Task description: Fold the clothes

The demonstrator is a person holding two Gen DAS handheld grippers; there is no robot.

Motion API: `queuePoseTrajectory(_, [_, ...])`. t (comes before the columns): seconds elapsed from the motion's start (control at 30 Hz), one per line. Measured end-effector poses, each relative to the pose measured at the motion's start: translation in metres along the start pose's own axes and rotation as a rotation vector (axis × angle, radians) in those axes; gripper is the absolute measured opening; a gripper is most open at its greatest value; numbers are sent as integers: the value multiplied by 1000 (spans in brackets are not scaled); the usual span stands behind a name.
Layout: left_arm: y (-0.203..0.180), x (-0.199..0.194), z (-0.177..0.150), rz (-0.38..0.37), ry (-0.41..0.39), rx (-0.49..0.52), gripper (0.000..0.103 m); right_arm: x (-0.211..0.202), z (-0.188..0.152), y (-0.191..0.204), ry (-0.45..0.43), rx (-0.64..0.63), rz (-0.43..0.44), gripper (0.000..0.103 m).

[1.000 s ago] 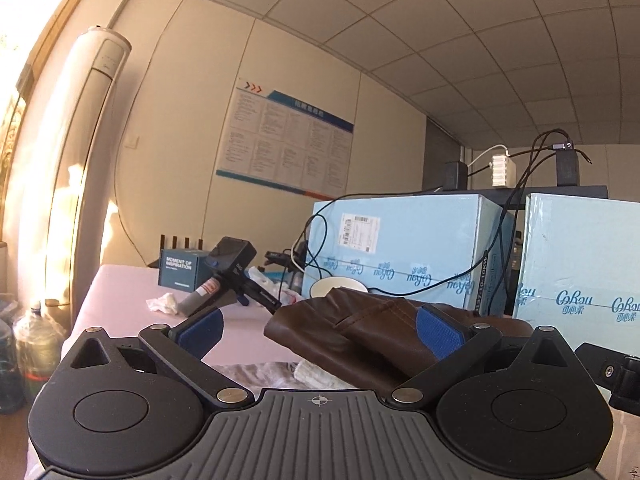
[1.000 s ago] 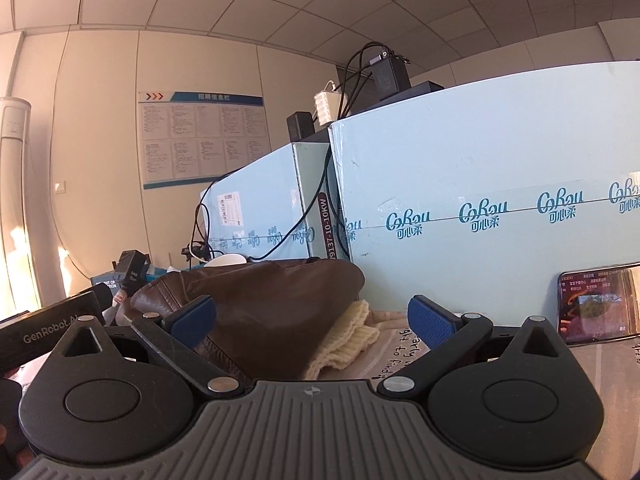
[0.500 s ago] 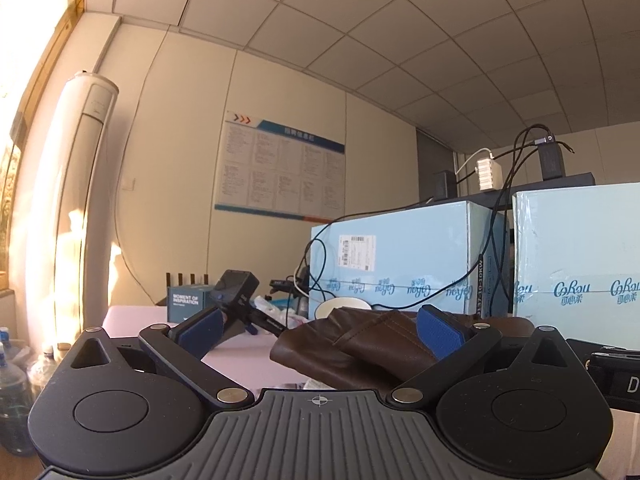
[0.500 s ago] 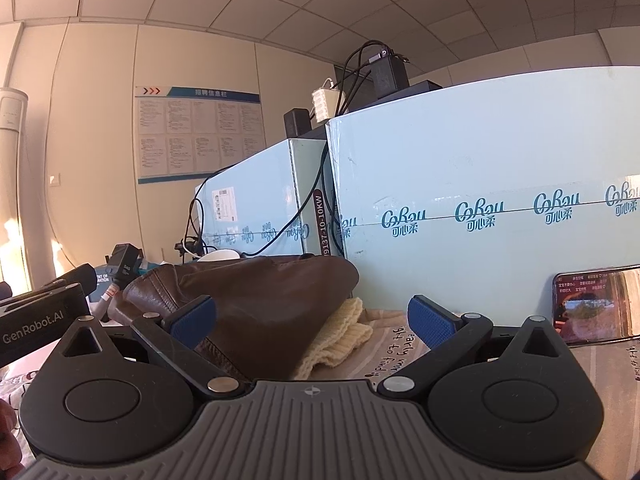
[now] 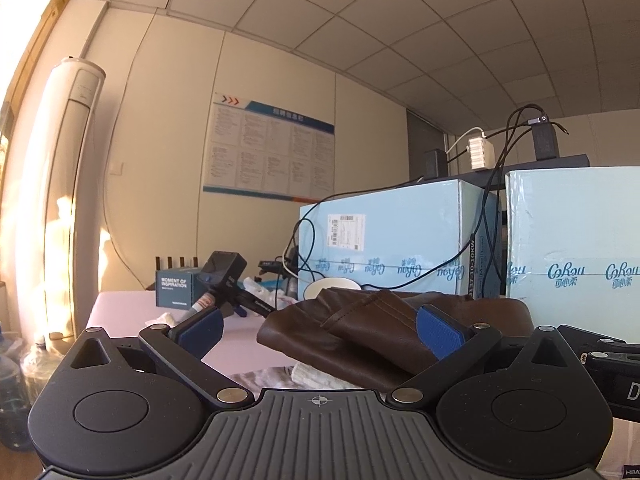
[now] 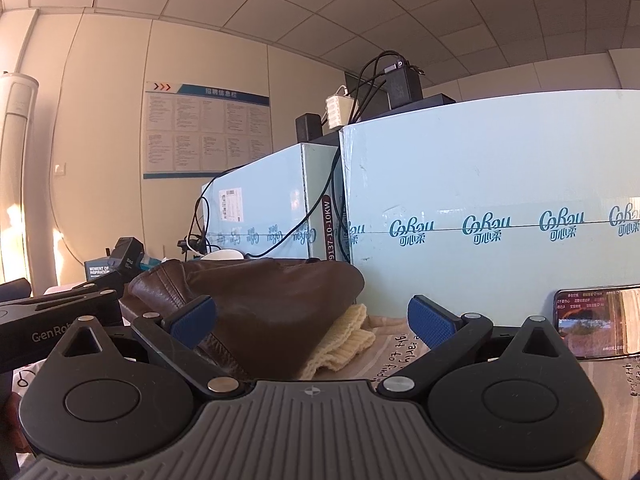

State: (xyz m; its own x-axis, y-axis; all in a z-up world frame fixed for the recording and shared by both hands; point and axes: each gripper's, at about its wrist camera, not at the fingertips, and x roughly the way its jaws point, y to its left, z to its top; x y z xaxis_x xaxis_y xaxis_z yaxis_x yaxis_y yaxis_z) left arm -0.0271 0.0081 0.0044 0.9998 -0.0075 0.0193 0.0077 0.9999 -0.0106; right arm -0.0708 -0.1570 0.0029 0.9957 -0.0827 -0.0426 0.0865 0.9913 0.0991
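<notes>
The left gripper (image 5: 318,326) and the right gripper (image 6: 312,318) are both wide open and empty, probably aiming at the brown leather jacket (image 6: 256,300) heaped on the table (image 5: 120,308) ahead, to begin folding.

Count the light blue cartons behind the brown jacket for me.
2. One carton stands further back with a shipping label; the other carton is nearer, behind the phone. Both rise behind the brown jacket. More could be hidden behind them.

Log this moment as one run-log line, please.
left gripper: open, empty | right gripper: open, empty | brown leather jacket: bunched on table, ungripped | cream knit: under jacket edge
</notes>
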Motion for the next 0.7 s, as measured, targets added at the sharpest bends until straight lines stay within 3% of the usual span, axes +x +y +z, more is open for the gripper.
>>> queuePoseTrajectory(0.7, [2, -3, 0, -15, -14, -20, 103, 1, 0, -1, 14, 13, -1, 103])
